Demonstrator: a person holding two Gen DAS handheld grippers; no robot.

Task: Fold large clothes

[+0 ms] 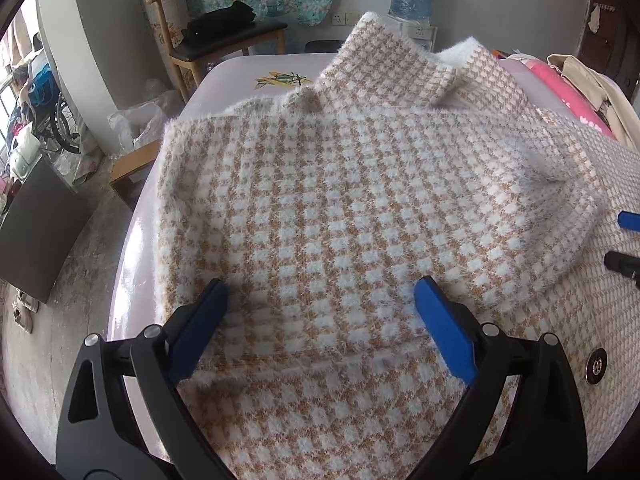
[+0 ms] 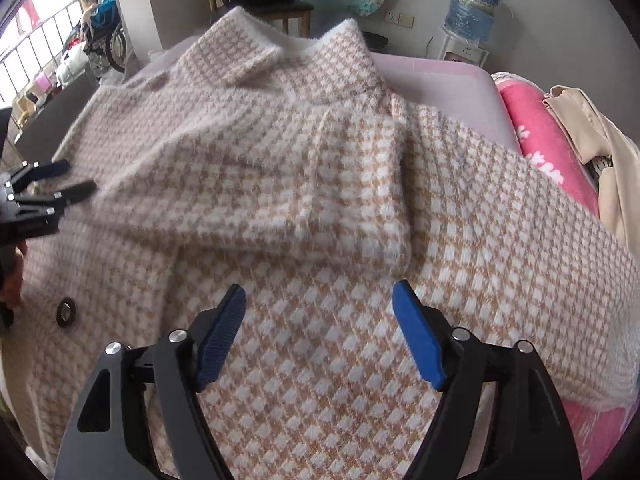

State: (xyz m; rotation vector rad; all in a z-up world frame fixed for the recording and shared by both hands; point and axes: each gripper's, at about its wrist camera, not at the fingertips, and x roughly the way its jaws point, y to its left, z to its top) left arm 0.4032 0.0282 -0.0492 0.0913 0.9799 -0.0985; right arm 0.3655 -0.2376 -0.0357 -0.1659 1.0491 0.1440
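Fuzzy checked coat (image 1: 320, 200) (sleeves folded in)

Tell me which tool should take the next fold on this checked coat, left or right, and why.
Probably the right tool. It hangs open over the coat where the right sleeve already lies folded across, with the coat's unfolded right side spreading beyond. The left tool, also open, hovers over the already folded left side.

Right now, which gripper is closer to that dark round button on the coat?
Left, as far as I can judge. The button lies just beside the left gripper. The right gripper hovers open farther across the coat, the button well off to its side.
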